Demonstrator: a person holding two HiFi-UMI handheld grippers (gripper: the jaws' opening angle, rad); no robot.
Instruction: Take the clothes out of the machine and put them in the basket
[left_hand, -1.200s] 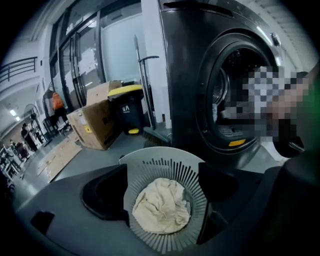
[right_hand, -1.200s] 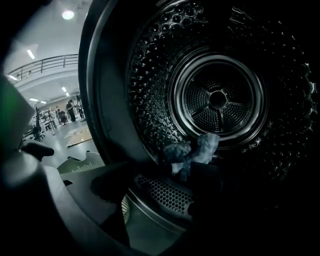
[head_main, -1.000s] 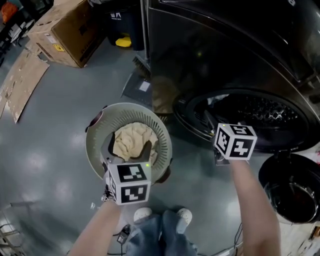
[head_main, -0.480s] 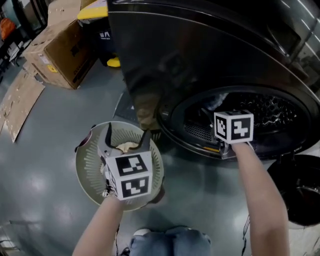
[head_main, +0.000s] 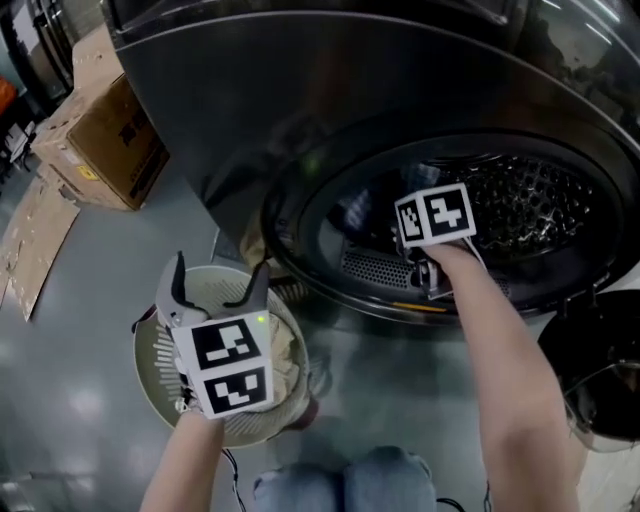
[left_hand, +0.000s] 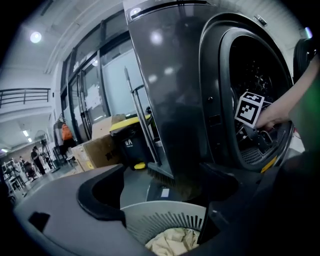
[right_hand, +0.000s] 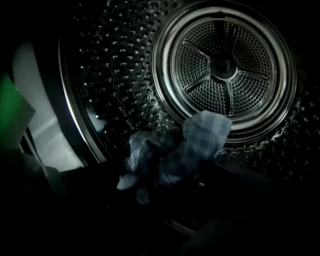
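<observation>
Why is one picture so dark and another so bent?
Right gripper view: it looks into the unlit perforated steel drum; only the blue checked cloth catches light. Left gripper view: the wide-angle lens bows the dark grey machine, and glare spots its side.

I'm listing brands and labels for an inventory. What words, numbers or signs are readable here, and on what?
Nothing can be read for certain.
Cardboard box: dark print and a yellow label, both too blurred to read.
Black bin: a white mark on its front, too small to read.
</observation>
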